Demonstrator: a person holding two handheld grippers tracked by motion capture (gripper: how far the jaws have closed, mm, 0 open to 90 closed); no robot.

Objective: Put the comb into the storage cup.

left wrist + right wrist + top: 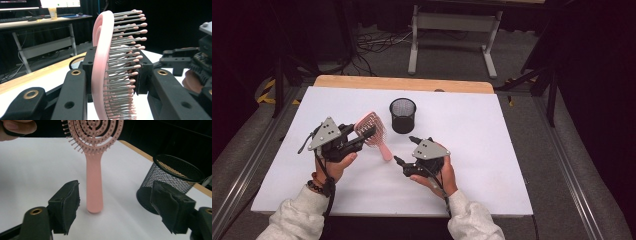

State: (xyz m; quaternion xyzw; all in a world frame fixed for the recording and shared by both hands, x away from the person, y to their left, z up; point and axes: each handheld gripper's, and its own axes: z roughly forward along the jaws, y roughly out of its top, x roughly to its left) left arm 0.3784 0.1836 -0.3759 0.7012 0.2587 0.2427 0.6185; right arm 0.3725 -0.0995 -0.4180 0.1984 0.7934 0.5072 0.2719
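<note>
We hold the pink hairbrush [373, 134] by its head with our left gripper [362, 137]; in the left gripper view its jaws are closed on the head [105, 72], one on the back and one on the bristle side. The brush stands almost upright, and in the right gripper view the end of the handle [94, 195] seems to touch the white table [492, 150], or to be just above it; we cannot tell which. Our right gripper [404, 150] is released, its jaws stand wide apart and hold nothing, and it points toward the handle from near. The black mesh cup [403, 115] stands upright just behind the brush, apart from it.

We judge that the next move is to take the handle with the right gripper or to bring the brush to the cup. The risk is in the grip: one jaw presses on the bristles, which bend, so the brush may turn or slip out if we lift quickly. Also the cup looks light, and a push from the handle against its rim could tip it over.
</note>
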